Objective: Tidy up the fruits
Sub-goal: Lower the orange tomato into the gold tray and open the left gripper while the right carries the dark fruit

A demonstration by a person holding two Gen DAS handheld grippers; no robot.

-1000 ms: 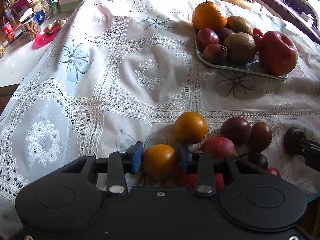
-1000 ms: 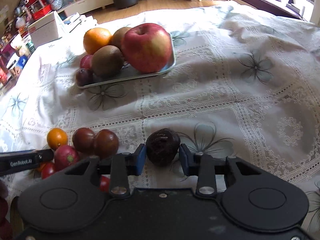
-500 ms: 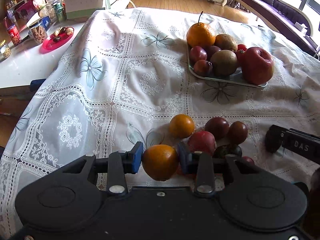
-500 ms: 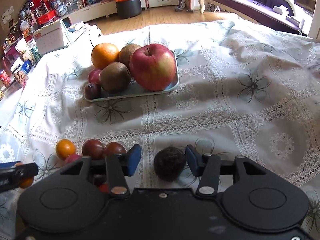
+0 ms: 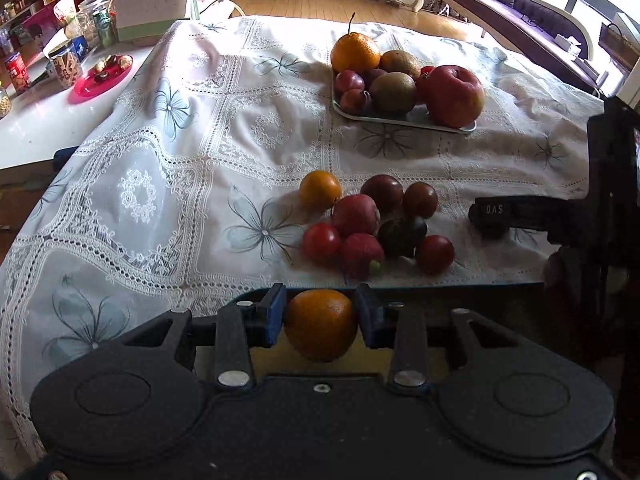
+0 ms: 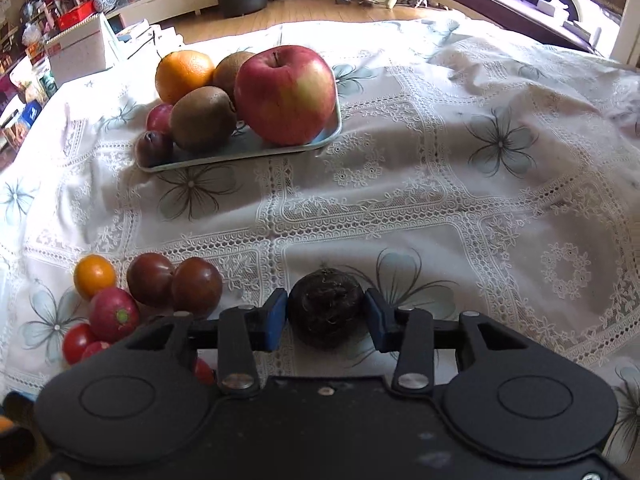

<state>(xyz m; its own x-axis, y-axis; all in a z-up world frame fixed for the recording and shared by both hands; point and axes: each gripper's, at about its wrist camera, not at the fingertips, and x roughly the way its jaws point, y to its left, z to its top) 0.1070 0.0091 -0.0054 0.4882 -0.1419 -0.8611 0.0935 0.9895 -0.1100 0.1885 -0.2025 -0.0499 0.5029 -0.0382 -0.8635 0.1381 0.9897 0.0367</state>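
My left gripper [image 5: 321, 318] is shut on a small orange [image 5: 321, 326], held up near the table's front edge, behind the loose pile of tomatoes and plums [image 5: 360, 216]. Another small orange [image 5: 320, 190] lies at the pile's far left. My right gripper [image 6: 326, 316] is shut on a dark, rough round fruit [image 6: 326, 308] low over the lace cloth, to the right of the pile [image 6: 160, 288]. One of its fingers [image 5: 512, 212] shows in the left wrist view. Further back, the grey tray [image 6: 240, 156] holds a big red apple [image 6: 286, 94], kiwis, an orange and plums.
The tray [image 5: 400, 122] is crowded, with bare rim at its near side. A white side table with jars and a red dish [image 5: 100, 80] stands at the left. A sofa [image 5: 500, 4] stands beyond the table. The lace cloth [image 6: 500, 220] lies rumpled at the right.
My left gripper rose and drew back from the pile with the small orange. The right gripper's jaws widened around the dark fruit half a second ago and are now back against it.
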